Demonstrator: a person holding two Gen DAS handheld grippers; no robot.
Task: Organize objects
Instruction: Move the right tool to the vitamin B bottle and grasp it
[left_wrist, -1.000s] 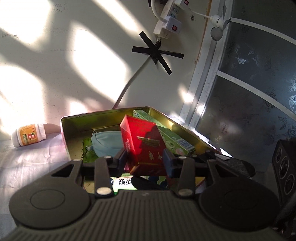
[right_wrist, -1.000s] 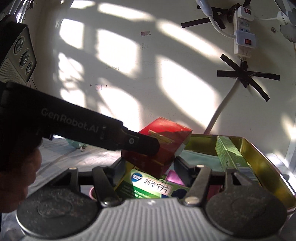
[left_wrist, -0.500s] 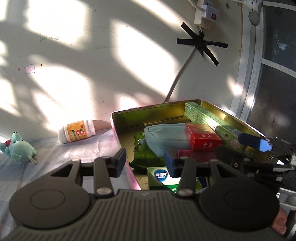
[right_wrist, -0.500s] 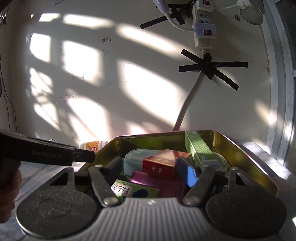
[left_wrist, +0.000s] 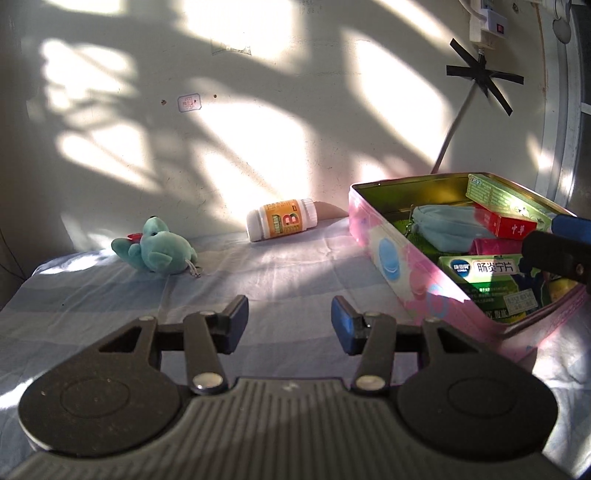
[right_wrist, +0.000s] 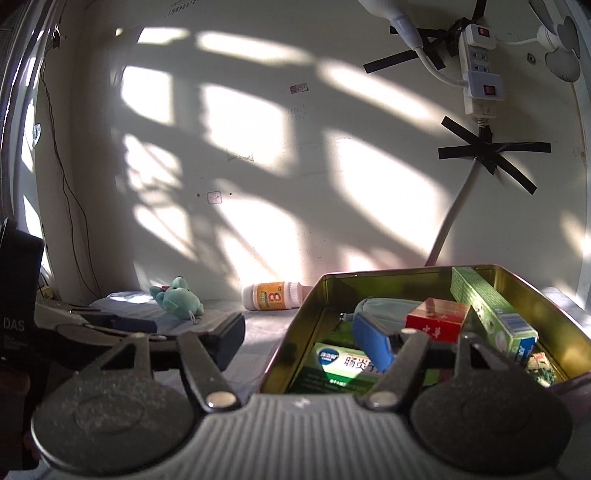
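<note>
**Both grippers empty beside the filled tin**

Nearest the camera, the left gripper (left_wrist: 289, 320) hangs over the checked cloth (left_wrist: 280, 269) with its jaws spread and nothing between them. The right gripper (right_wrist: 299, 338) is likewise spread wide and empty, one finger over the cloth, the other above the tin (right_wrist: 295, 332).

The tin (left_wrist: 399, 266), pink outside and gold inside, sits on the cloth to the right. In it lie a green medicine box (left_wrist: 484, 271) at the near end, then a magenta packet (left_wrist: 495, 245), a blue pouch (left_wrist: 439, 225), a red box (left_wrist: 506, 223) and a long green box (right_wrist: 487, 306) leaning on the far wall.

Farther back, apart from the tin, a teal plush toy (left_wrist: 157, 251) lies on the cloth, and an orange pill bottle (left_wrist: 282, 218) lies on its side near the wall.
</note>
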